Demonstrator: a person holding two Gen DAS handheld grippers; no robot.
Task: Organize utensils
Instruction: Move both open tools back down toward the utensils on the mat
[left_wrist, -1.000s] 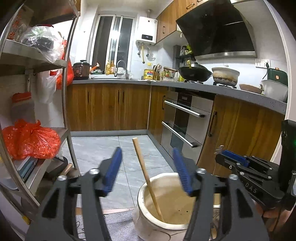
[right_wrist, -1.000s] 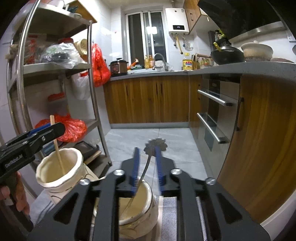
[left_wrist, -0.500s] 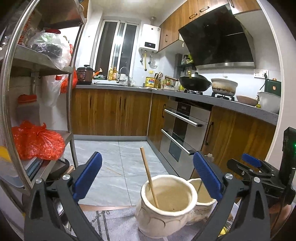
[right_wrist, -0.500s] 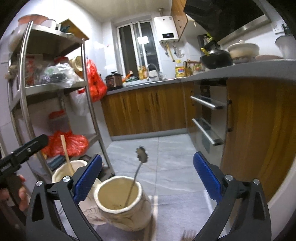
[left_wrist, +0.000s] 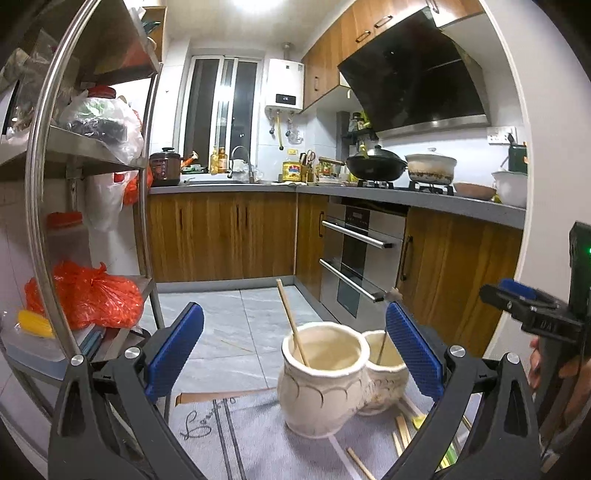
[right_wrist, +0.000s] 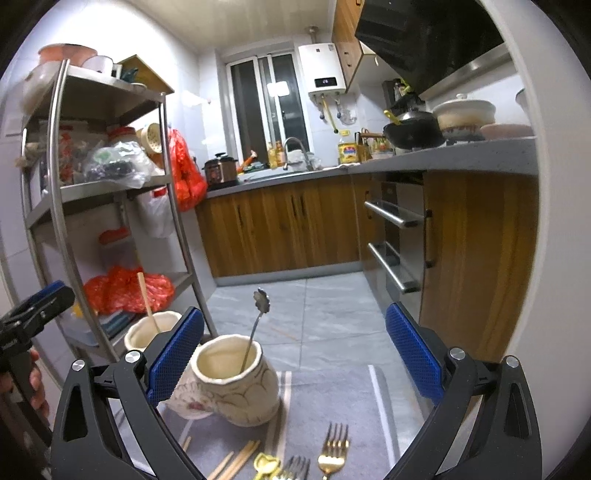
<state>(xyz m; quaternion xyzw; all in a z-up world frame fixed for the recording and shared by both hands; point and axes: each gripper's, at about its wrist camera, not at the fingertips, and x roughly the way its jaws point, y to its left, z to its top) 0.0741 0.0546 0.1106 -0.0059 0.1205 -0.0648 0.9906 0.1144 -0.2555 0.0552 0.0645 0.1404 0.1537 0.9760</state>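
Note:
Two cream ceramic jars stand side by side on a grey cloth (left_wrist: 240, 439). The left jar (left_wrist: 319, 384) holds a wooden chopstick (left_wrist: 291, 321). The right jar (right_wrist: 240, 380) holds a metal spoon (right_wrist: 256, 328) with a flower-shaped end. My left gripper (left_wrist: 293, 354) is open and empty, behind the jars. My right gripper (right_wrist: 291, 354) is open and empty, above the cloth. Gold forks (right_wrist: 332, 450), a gold utensil (right_wrist: 266, 463) and loose chopsticks (right_wrist: 236, 461) lie on the cloth in front of the right jar. More chopsticks (left_wrist: 400, 434) lie by the jars in the left wrist view.
A steel shelf rack (right_wrist: 110, 206) with bags stands at the left, close to the cloth. Wooden cabinets (right_wrist: 280, 229) and an oven (left_wrist: 362, 258) line the far side and right. Tiled floor (right_wrist: 314, 314) lies beyond the cloth's edge.
Both grippers opened and drew back from the jars. The left let go of the chopstick and the right let go of the spoon; each now stands in its jar.

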